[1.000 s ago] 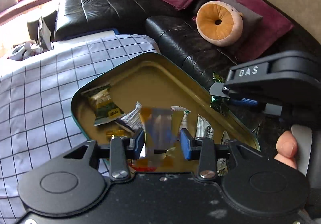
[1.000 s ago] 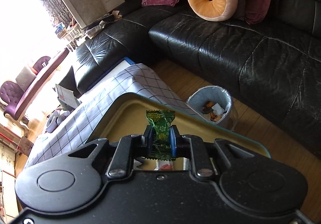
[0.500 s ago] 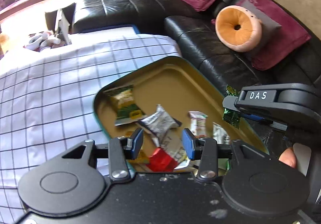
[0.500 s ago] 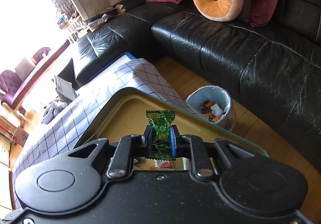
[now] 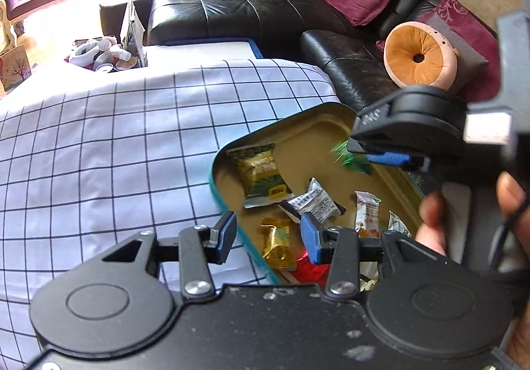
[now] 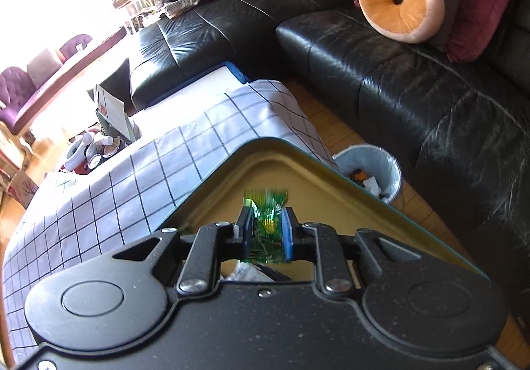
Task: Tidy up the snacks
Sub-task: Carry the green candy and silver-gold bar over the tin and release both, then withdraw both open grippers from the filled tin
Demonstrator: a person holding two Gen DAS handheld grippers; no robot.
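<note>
A gold-lined tin with a teal rim lies on the checked cloth. It holds several wrapped snacks: a green-yellow packet, a white wrapper, a gold candy and a red one. My left gripper is open and empty above the tin's near-left rim. My right gripper hovers over the tin and its jaws are opening. The green candy is still between them, blurred and slipping. The left wrist view shows that gripper from the side, the green candy just under its tips.
The checked tablecloth spreads left of the tin. A black leather sofa with a round orange cushion runs behind and to the right. A small waste bin stands on the wooden floor by the table's edge.
My left gripper let a silver-orange packet fall into the tin and shifted left over its rim. My right gripper moved in over the tin, and its jaws have widened around the green candy.
</note>
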